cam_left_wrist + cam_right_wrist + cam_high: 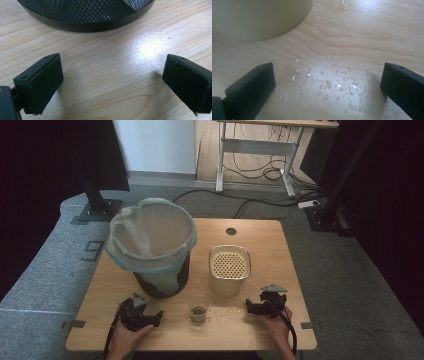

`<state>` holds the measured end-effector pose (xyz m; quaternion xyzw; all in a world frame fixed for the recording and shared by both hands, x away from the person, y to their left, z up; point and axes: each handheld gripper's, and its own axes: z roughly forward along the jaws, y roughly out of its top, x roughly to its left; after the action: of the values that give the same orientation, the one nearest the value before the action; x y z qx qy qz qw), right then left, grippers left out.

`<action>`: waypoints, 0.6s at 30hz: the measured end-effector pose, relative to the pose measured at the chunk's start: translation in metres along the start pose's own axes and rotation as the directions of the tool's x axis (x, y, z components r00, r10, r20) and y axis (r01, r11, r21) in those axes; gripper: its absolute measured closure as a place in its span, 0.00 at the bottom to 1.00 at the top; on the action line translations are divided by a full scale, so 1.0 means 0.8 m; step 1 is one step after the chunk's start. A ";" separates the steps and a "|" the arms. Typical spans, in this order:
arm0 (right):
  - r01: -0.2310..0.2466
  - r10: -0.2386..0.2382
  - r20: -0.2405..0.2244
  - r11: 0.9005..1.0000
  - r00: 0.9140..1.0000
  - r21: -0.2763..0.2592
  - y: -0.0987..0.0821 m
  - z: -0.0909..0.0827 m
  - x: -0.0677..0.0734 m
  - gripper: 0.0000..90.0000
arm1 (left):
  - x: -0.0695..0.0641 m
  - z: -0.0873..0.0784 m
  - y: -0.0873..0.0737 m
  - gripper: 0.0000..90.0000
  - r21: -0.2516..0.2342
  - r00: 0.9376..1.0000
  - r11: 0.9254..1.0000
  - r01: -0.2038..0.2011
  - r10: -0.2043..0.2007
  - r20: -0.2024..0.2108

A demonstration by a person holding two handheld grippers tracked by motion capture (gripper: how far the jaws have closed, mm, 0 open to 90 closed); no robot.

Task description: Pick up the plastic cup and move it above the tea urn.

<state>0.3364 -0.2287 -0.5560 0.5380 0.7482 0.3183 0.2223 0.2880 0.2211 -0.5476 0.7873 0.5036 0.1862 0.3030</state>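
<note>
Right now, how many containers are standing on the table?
3. A mesh bin lined with a bag stands at the left, a cream box with a perforated top sits right of it, and a small clear cup stands at the front between the tools.

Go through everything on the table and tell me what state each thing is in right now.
Left gripper: open, holding nothing, resting on the table.
Right gripper: open, holding nothing, resting on the table.
Bin: upright, lined with a bag.
Cream container: upright, perforated lid on.
Small cup: upright, uncovered, something dark inside.
Crumbs: scattered on the table.
</note>
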 end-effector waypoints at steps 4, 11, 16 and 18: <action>0.000 0.000 0.014 1.000 1.000 0.009 -0.006 -0.009 0.007 0.00 | 0.000 -0.001 0.000 0.04 -0.001 1.000 1.000 -0.003 0.003 0.000; 0.020 -0.020 -0.003 0.996 1.000 -0.092 -0.007 -0.038 0.037 0.06 | 0.001 -0.003 -0.003 0.05 -0.006 1.000 1.000 -0.011 0.011 0.002; 0.032 -0.058 -0.138 0.983 0.989 -0.181 -0.008 -0.058 0.069 0.12 | 0.001 -0.003 -0.003 0.05 -0.004 1.000 1.000 -0.012 0.012 0.002; 0.048 -0.090 -0.189 0.975 0.978 -0.215 -0.008 -0.065 0.089 0.14 | 0.001 -0.003 -0.003 0.04 -0.005 1.000 1.000 -0.011 0.011 0.001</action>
<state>0.2740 -0.1748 -0.5232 0.4510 0.7471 0.4392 0.2135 0.2855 0.2233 -0.5476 0.7894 0.4988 0.1886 0.3042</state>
